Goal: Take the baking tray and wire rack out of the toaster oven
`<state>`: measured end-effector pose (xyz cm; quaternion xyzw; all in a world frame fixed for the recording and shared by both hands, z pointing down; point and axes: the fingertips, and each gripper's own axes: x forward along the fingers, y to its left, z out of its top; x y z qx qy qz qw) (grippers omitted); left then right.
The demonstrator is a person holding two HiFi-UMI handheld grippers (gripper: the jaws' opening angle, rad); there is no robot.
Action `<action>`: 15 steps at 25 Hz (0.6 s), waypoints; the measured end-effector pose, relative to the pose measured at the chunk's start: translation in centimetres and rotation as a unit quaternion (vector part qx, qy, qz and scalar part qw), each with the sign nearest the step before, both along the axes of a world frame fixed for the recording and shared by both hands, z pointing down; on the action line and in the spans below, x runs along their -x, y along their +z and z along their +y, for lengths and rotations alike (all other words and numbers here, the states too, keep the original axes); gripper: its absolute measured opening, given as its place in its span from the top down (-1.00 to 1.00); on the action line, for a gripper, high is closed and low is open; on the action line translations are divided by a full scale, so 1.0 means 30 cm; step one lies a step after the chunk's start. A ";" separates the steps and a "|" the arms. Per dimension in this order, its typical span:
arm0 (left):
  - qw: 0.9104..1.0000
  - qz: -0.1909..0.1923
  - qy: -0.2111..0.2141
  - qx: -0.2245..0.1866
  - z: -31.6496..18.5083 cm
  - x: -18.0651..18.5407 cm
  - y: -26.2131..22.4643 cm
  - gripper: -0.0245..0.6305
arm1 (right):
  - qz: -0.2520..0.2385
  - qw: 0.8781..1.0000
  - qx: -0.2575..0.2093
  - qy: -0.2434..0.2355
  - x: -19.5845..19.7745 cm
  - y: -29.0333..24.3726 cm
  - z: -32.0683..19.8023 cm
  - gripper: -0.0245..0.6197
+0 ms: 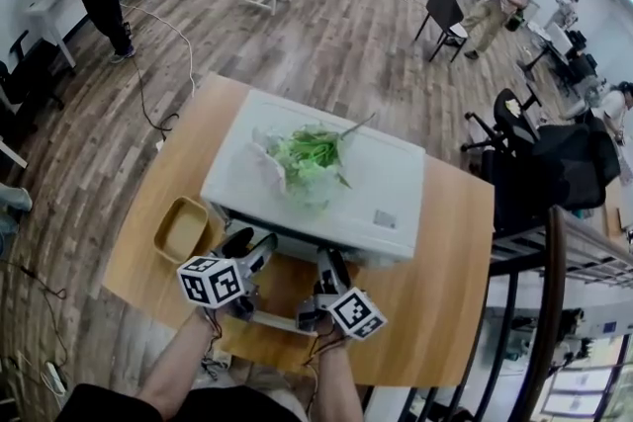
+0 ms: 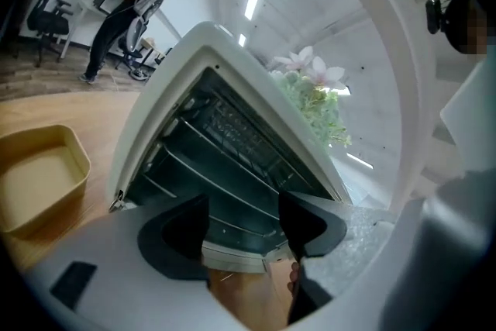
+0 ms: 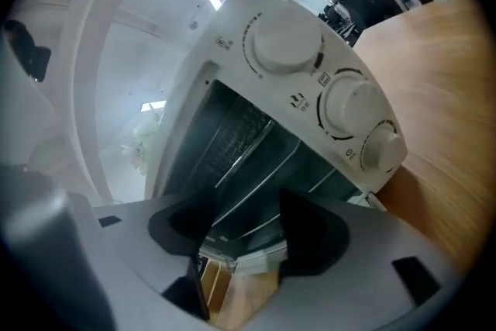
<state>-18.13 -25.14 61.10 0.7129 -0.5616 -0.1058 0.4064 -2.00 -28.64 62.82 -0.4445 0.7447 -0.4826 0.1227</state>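
A white toaster oven (image 1: 386,178) stands on the wooden table (image 1: 450,292) with its door (image 1: 269,318) folded down toward me. Inside the dark cavity a wire rack (image 2: 232,126) (image 3: 242,132) sits in an upper slot, with thin rails below it. I cannot make out the baking tray for sure. My left gripper (image 1: 249,250) (image 2: 244,225) hangs in front of the opening's left half, jaws open and empty. My right gripper (image 1: 332,267) (image 3: 236,232) is at the right half, also open and empty. The door's white front edge (image 2: 232,256) (image 3: 244,263) shows low between each pair of jaws, not touching them.
A bunch of artificial flowers (image 1: 312,158) (image 2: 310,89) lies on the oven's top. A shallow yellow tray (image 1: 181,229) (image 2: 39,174) sits on the table left of the oven. Three control knobs (image 3: 353,108) line the oven's right side. People and chairs are far back in the room.
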 end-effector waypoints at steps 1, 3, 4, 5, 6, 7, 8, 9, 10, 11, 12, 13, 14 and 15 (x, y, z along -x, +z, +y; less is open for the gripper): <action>1.000 0.005 -0.004 0.005 -0.010 0.003 0.014 0.11 | -0.003 1.000 0.003 0.001 0.002 0.009 -0.012 0.16; 1.000 0.012 -0.011 0.012 -0.029 0.012 0.040 0.11 | 0.001 1.000 0.004 0.001 0.008 0.024 -0.038 0.16; 1.000 0.015 -0.014 0.015 -0.038 0.017 0.052 0.11 | 0.002 1.000 0.005 0.002 0.010 0.033 -0.050 0.16; 1.000 0.018 -0.018 0.018 -0.047 0.021 0.063 0.11 | 0.002 1.000 0.007 0.003 0.011 0.041 -0.060 0.16; 0.999 0.020 -0.021 0.021 -0.056 0.024 0.073 0.11 | 0.002 1.000 0.008 0.004 0.010 0.049 -0.070 0.16; 0.999 0.021 -0.024 0.023 -0.065 0.027 0.082 0.11 | 0.001 1.000 0.009 0.004 0.010 0.056 -0.080 0.16; 0.999 0.022 -0.027 0.025 -0.074 0.033 0.089 0.11 | 0.001 1.000 0.011 0.004 0.012 0.061 -0.090 0.16; 0.999 0.023 -0.029 0.026 -0.084 0.039 0.096 0.11 | 0.000 1.000 0.012 0.003 0.016 0.064 -0.101 0.16; 0.999 0.024 -0.032 0.029 -0.094 0.045 0.102 0.11 | 0.000 1.000 0.013 0.003 0.020 0.068 -0.111 0.16; 0.999 0.025 -0.034 0.031 -0.103 0.051 0.109 0.11 | 0.000 1.000 0.015 0.003 0.024 0.074 -0.119 0.16; 0.998 0.027 -0.037 0.033 -0.111 0.055 0.116 0.11 | -0.001 1.000 0.020 0.004 0.026 0.082 -0.125 0.17; 0.998 0.028 -0.039 0.035 -0.120 0.058 0.123 0.11 | -0.004 1.000 0.026 0.006 0.029 0.092 -0.129 0.18; 0.998 0.030 -0.041 0.036 -0.130 0.061 0.129 0.11 | -0.007 1.000 0.029 0.007 0.032 0.098 -0.137 0.19; 0.998 0.031 -0.042 0.037 -0.141 0.065 0.134 0.11 | -0.005 1.000 0.027 0.005 0.036 0.098 -0.149 0.19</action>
